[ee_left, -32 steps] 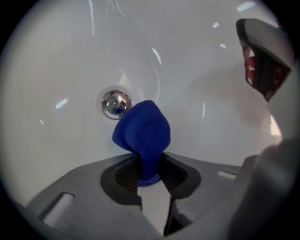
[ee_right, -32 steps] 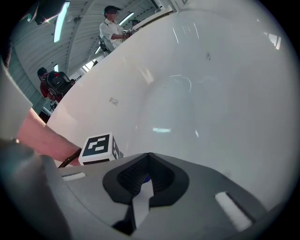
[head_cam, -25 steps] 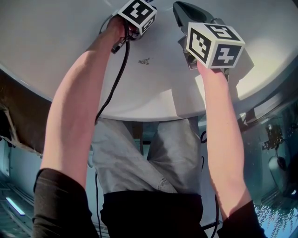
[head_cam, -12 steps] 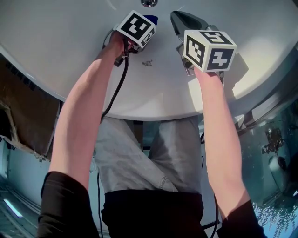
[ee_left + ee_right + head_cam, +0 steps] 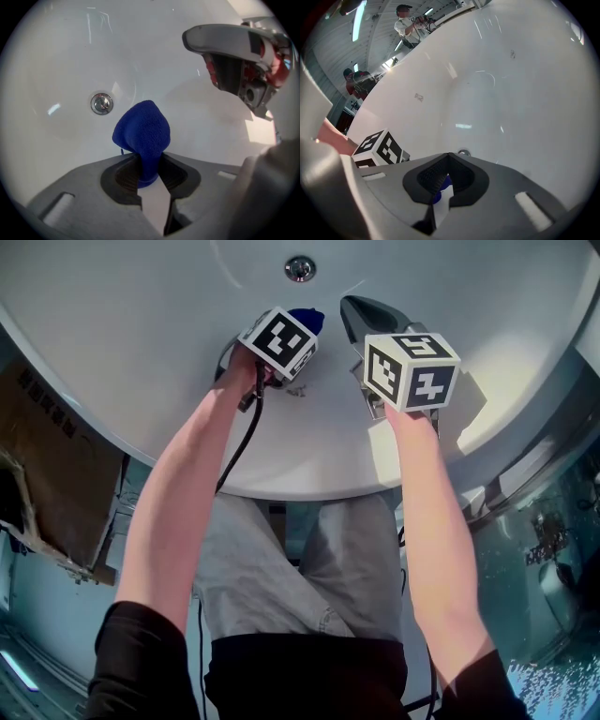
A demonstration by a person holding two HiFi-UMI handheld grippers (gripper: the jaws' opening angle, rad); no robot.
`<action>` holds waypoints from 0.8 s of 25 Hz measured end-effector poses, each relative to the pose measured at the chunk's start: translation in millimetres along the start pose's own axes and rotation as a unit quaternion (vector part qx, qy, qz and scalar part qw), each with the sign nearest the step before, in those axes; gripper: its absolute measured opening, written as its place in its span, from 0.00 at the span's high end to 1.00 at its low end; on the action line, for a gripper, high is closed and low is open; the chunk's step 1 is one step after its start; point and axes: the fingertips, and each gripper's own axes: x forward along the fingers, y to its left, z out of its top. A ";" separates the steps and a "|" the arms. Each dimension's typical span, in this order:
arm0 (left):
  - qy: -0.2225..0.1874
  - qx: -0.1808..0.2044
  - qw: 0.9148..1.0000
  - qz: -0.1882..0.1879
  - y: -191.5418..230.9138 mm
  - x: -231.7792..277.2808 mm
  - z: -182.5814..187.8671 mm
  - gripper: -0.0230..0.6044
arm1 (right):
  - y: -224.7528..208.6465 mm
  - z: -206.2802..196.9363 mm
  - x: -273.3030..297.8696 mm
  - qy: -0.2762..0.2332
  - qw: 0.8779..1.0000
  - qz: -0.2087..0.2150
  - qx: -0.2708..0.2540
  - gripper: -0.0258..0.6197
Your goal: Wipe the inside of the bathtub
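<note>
Now the drain [image 5: 300,268] has come into full view. Your left gripper [image 5: 150,164] pinches the blue cloth [image 5: 143,131] inside the bathtub [image 5: 122,343]; your right gripper [image 5: 449,157] is closed, empty. Press the cloth flat and rub slowly.

Both arms are held fwd & down, nearly straight: L arm [image 5: 183,502], R arm [image 5: 427,521]. L gripper [image 5: 149,164] is seen w/ jaws clamped on a blue cloth [image 5: 143,133]. R gripper [image 5: 449,157] is held just beside it, jaws closed, nothing gripped.
</note>
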 end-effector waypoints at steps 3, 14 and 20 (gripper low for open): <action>-0.014 -0.018 1.000 -0.020 -9.5 -1.2 -1.7 0.80 | -0.2 -0.9 -2.5 0.000 1.000 -0.001 0.000 0.95; -0.014 -0.033 0.996 -0.085 -39.5 -17.9 -17.0 0.80 | -0.3 -12.0 -5.5 0.016 1.000 0.003 0.003 0.95; 0.000 0.007 0.995 -0.095 -61.5 -29.6 -31.0 0.80 | -0.9 -10.6 -7.3 0.014 1.000 0.004 0.007 0.95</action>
